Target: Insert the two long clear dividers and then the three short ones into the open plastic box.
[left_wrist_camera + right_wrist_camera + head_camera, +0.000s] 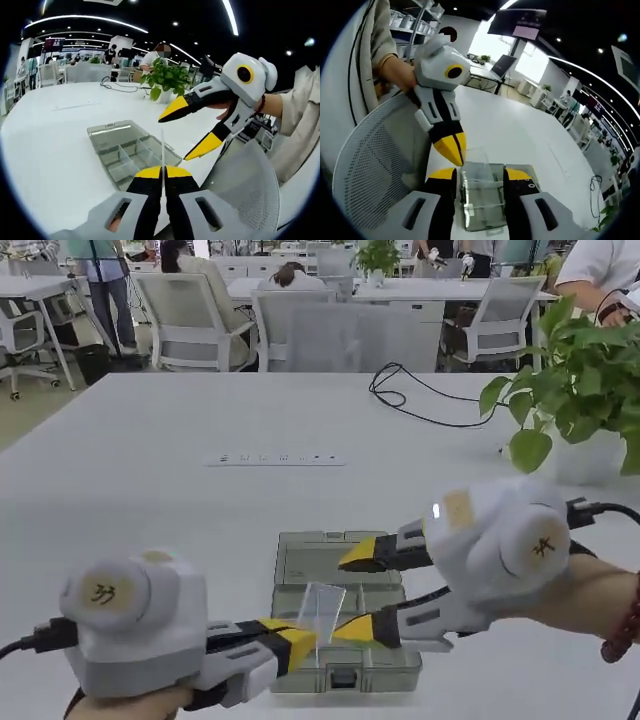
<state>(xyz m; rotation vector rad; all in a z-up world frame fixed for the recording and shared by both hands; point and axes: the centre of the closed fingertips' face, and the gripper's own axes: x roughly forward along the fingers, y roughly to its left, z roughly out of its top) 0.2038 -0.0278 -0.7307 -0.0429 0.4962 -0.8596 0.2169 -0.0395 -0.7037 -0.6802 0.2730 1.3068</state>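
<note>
The open clear plastic box lies near the front edge of the white table, with dividers standing inside it. My left gripper comes in from the lower left, shut on a short clear divider held upright just over the box's front half. In the left gripper view the divider shows edge-on above the box. My right gripper reaches in from the right, open, with one jaw on each side of the divider. In the right gripper view the divider stands above the box.
A potted plant stands at the table's right, with a black cable behind it. A flat white strip lies mid-table. A grey mesh chair sits at the near edge. Office chairs and people are beyond the table.
</note>
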